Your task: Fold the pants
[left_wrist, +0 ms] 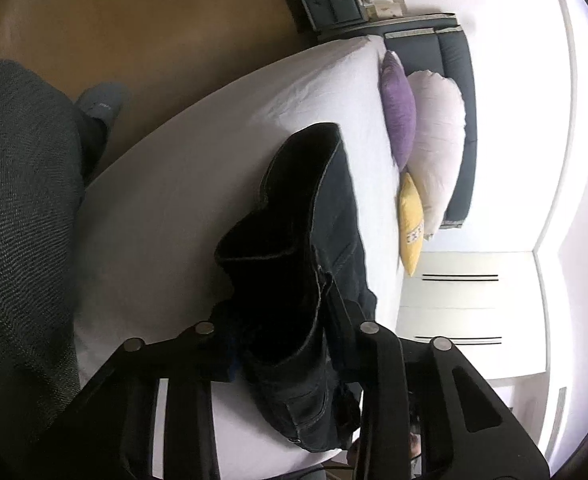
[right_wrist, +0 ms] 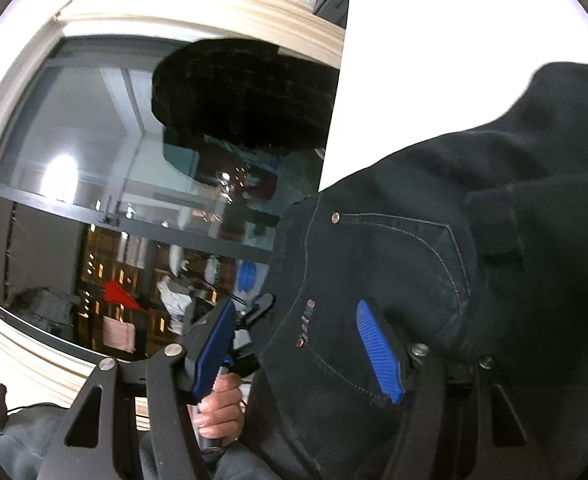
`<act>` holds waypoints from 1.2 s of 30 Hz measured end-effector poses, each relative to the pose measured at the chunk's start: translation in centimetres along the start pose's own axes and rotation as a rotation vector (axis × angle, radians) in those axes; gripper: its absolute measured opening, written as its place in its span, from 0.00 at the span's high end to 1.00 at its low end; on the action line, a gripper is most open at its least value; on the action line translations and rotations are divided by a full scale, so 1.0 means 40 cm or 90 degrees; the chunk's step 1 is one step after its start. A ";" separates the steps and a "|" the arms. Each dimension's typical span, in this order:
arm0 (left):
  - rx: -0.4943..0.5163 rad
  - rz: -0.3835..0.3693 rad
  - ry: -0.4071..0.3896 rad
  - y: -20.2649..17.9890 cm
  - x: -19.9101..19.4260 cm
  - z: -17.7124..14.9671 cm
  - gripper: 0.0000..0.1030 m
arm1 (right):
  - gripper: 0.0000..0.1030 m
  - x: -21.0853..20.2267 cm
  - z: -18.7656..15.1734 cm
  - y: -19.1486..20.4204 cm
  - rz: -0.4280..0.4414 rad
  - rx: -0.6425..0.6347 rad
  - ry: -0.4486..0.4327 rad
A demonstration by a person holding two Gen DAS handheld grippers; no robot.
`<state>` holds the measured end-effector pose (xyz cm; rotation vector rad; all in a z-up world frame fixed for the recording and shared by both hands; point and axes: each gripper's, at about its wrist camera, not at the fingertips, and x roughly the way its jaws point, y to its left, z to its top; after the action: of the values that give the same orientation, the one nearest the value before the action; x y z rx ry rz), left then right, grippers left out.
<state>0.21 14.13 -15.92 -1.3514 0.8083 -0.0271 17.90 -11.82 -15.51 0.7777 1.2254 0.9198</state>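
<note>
One pair of dark pants [left_wrist: 309, 240], hanging lengthwise from left tool [left_wrist: 282, 320].

Dark jeans [right_wrist: 413, 272] hang before our right gripper [right_wrist: 301, 352]

Our blue ribbed pads [right_wrist: 377, 352] stand apart — one against the denim near the pocket seam, the other clear of it. Behind, we see a window [right_wrist: 94, 184] and a hand [right_wrist: 218, 408].

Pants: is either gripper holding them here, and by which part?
The left gripper is shut on the dark pants, at a bunched edge near a seam. The right gripper is open beside the pocket area, gripping nothing.
</note>
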 end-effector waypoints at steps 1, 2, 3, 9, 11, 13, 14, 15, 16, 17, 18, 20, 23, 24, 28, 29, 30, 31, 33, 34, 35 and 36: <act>0.007 -0.003 -0.001 -0.006 -0.001 0.003 0.74 | 0.35 0.006 0.005 0.005 -0.006 -0.004 0.005; 0.013 -0.006 -0.002 -0.009 -0.002 0.001 0.74 | 0.35 0.011 0.011 0.008 -0.012 -0.006 0.009; 0.015 -0.008 -0.002 -0.009 -0.004 0.002 0.75 | 0.35 0.016 0.015 0.008 -0.015 -0.005 0.013; 0.021 -0.008 0.001 -0.003 -0.016 -0.003 0.78 | 0.53 0.090 0.026 -0.070 -0.130 0.023 0.067; 0.038 -0.002 -0.003 -0.015 -0.015 -0.004 0.78 | 0.63 0.082 0.025 -0.087 -0.136 0.026 0.041; 0.050 0.003 -0.005 -0.025 -0.014 -0.003 0.78 | 0.65 0.070 0.027 -0.093 -0.133 0.049 0.037; 0.055 0.006 -0.005 -0.030 -0.014 -0.004 0.78 | 0.63 0.059 0.027 -0.084 -0.136 0.052 0.037; 0.058 0.005 -0.005 -0.035 -0.018 -0.004 0.79 | 0.54 0.045 0.027 -0.071 -0.140 0.051 0.032; 0.063 0.006 -0.005 -0.039 -0.020 -0.004 0.79 | 0.43 0.021 0.023 -0.054 -0.130 0.039 0.015; 0.069 0.008 -0.006 -0.045 -0.022 -0.005 0.79 | 0.41 -0.001 0.019 -0.043 -0.115 0.030 -0.001; 0.075 0.009 -0.008 -0.051 -0.022 -0.003 0.79 | 0.39 -0.025 0.014 -0.039 -0.101 0.029 -0.015; 0.086 0.012 -0.010 -0.064 -0.022 -0.006 0.79 | 0.39 -0.066 0.005 -0.057 -0.095 0.049 -0.033; 0.113 0.014 -0.013 -0.099 -0.023 -0.008 0.80 | 0.43 -0.080 -0.022 -0.128 -0.144 0.084 -0.028; 0.129 0.016 -0.015 -0.116 -0.025 -0.012 0.80 | 0.56 -0.087 -0.032 -0.141 -0.149 0.069 -0.040; 0.203 0.023 -0.024 -0.208 -0.033 -0.034 0.84 | 0.58 -0.126 -0.041 -0.166 -0.118 0.103 -0.063; 0.224 0.025 -0.024 -0.234 -0.033 -0.041 0.84 | 0.51 -0.141 -0.039 -0.162 -0.109 0.113 -0.071; 0.248 0.028 -0.024 -0.265 -0.031 -0.053 0.84 | 0.37 -0.160 -0.040 -0.149 -0.103 0.107 -0.086; 0.277 0.031 -0.023 -0.298 -0.026 -0.067 0.84 | 0.28 -0.183 -0.043 -0.134 -0.101 0.094 -0.101; 0.339 0.038 -0.019 -0.367 -0.011 -0.103 0.84 | 0.28 -0.215 -0.044 -0.123 -0.097 0.089 -0.106; 0.368 0.040 -0.014 -0.399 0.001 -0.124 0.84 | 0.28 -0.233 -0.044 -0.122 -0.091 0.095 -0.105; 0.408 0.043 -0.005 -0.440 0.020 -0.157 0.84 | 0.28 -0.250 -0.045 -0.122 -0.086 0.097 -0.108; 0.438 0.045 0.003 -0.471 0.037 -0.185 0.84 | 0.27 -0.276 -0.047 -0.122 -0.078 0.097 -0.115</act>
<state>5.41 2.24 -0.30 -0.6719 0.7549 -0.2325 15.87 -23.86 -15.47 0.8761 1.1789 0.6471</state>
